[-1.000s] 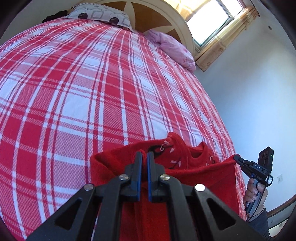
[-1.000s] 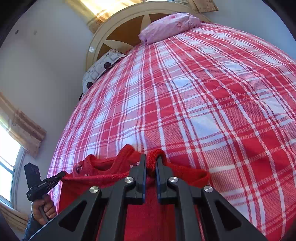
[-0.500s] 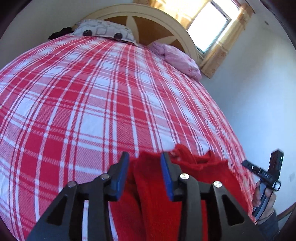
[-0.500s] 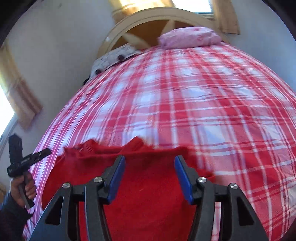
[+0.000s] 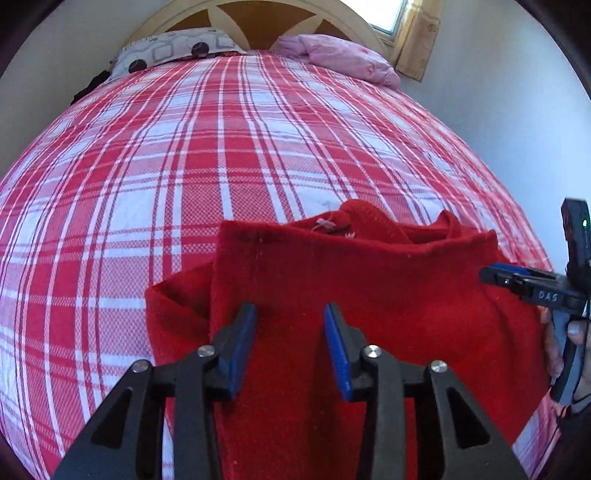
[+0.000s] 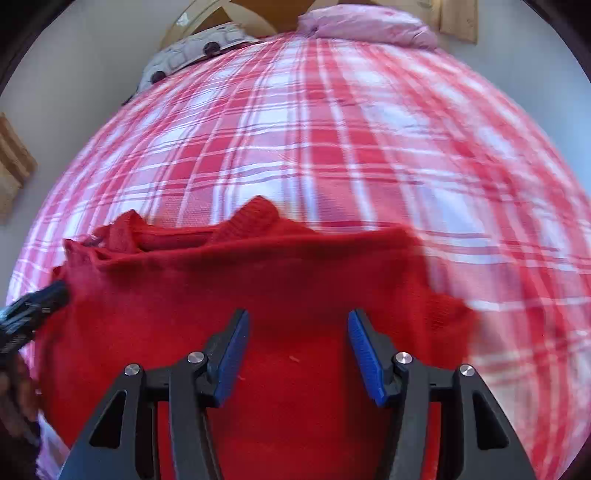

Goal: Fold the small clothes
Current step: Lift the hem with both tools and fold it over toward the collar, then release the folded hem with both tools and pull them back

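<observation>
**Both grippers open over the red sweater**

So your left gripper (image 5: pixel 290 314) sits with its blue pads (image 5: pixel 240 343) spread well apart, nothing pinched between them, right over the near part of the red sweater (image 5: pixel 369 295). Same story for your right gripper (image 6: pixel 297 321): jaws wide, no cloth in them, hovering above the same garment (image 6: pixel 258 295).

The sweater lies on the near end of the bed (image 5: pixel 221 147), on the red and white plaid cover. It's folded over on itself, with a straight folded edge running left to right across the far side, and the knit collar and a bit of sleeve poke out just beyond that edge. On the left side a lower layer sticks out past the top layer.

From the left camera you can see your right gripper (image 5: pixel 495 275) at the right edge of the sweater, held in your hand (image 5: pixel 565 347). Can't tell whether its tip is actually touching the fabric.

At the far end there's a patterned pillow (image 5: pixel 177 48), a pink pillow (image 5: pixel 340 55), and a rounded headboard (image 5: pixel 258 18) behind them. The right camera view is blurry towards the right side.
</observation>
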Motion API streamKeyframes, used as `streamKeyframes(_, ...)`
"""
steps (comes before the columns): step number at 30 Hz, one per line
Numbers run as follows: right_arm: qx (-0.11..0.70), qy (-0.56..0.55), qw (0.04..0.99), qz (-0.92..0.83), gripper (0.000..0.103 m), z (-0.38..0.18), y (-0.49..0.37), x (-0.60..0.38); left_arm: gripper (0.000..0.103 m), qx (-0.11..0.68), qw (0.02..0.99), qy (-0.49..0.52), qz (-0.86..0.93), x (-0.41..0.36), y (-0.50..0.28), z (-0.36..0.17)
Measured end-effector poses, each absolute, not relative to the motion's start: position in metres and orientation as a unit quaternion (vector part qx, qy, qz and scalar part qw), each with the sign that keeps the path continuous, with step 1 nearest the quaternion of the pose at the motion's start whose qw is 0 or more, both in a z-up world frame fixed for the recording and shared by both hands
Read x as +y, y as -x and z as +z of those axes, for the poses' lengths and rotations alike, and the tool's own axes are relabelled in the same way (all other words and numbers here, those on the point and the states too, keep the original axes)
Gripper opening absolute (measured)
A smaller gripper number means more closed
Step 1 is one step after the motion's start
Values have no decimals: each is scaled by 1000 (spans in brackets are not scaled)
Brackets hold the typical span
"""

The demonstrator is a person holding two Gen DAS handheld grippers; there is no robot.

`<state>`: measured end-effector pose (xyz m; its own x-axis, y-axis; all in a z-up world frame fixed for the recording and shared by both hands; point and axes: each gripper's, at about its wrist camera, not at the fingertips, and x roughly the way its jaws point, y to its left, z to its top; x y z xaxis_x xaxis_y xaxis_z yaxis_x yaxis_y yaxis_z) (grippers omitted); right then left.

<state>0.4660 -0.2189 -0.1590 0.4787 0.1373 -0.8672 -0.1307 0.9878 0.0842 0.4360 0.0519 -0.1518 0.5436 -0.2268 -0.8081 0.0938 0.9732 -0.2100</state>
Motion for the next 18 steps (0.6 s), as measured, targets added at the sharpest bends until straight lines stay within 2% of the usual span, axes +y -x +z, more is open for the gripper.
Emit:
streamKeyframes(1,501,-7,861,82,56,-153,-459,-223,42,466,876,78,-96,53,-426,-146)
streamKeyframes(5,454,-44,881,128,56,-128,-399,-243,69,428,894,81,-104,54,-377,-128)
streamKeyframes(8,434,-37,884,170,56,-125,-368,-239,71,413,902,79,-103,56,-338,-126)
streamKeyframes(10,453,-33,874,172,56,-141,-357,-240,73,409,905,67,-99,54,-325,-132)
streamKeyframes(11,463,-30,872,155,56,-151,-360,-242,77,413,904,58,-96,52,-323,-138)
streamKeyframes(14,456,-22,885,95,56,-170,-361,-258,77,436,897,43,-63,54,-329,-161)
streamKeyframes(17,449,-61,886,95,56,-166,-360,-264,86,440,893,78,-60,66,-335,-179)
streamKeyframes(18,445,-66,888,91,56,-160,-357,-263,86,438,893,84,-60,67,-334,-177)
